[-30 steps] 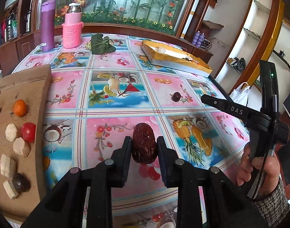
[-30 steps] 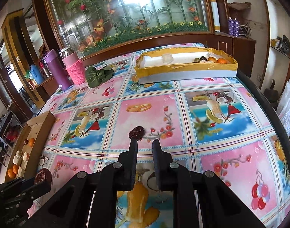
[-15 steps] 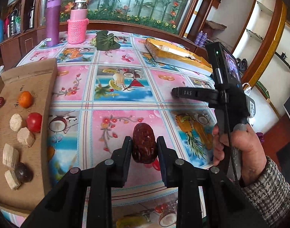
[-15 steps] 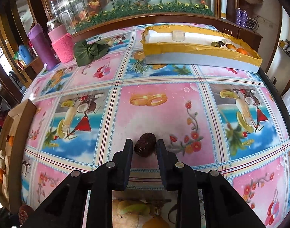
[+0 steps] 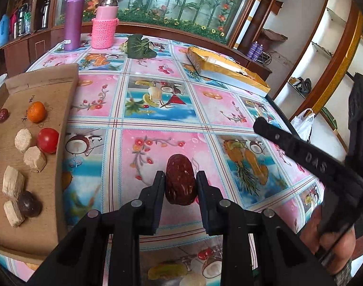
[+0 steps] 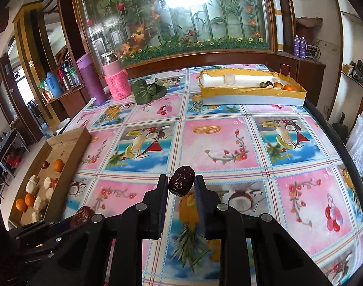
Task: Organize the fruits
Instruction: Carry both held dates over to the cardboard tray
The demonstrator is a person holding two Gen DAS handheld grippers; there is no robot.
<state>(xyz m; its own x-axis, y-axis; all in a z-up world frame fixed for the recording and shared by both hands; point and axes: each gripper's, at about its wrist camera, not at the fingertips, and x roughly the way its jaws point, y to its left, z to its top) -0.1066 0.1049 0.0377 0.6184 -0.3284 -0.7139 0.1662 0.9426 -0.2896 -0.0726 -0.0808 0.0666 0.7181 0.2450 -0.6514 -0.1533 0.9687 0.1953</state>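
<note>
My left gripper (image 5: 180,181) is shut on a large dark red date (image 5: 180,178) and holds it above the tablecloth. My right gripper (image 6: 181,184) is shut on a smaller dark date (image 6: 181,183), lifted off the table. The left gripper's date also shows at the lower left of the right wrist view (image 6: 82,215). A brown cardboard tray (image 5: 62,128) at the left holds oranges, a tomato, dark fruits and pale chunks. A gold-rimmed box (image 6: 253,94) at the far right holds a few fruits at its right end.
A purple flask (image 5: 73,19), a pink knitted bottle (image 5: 105,25) and a green leaf bundle (image 5: 139,46) stand at the table's far edge. The right gripper's body (image 5: 312,164) crosses the right of the left wrist view. A white bag (image 6: 362,138) hangs beyond the right edge.
My right gripper closed on the small date and lifted it off the tablecloth, pulling back. My left gripper kept hold of its date and barely moved.
</note>
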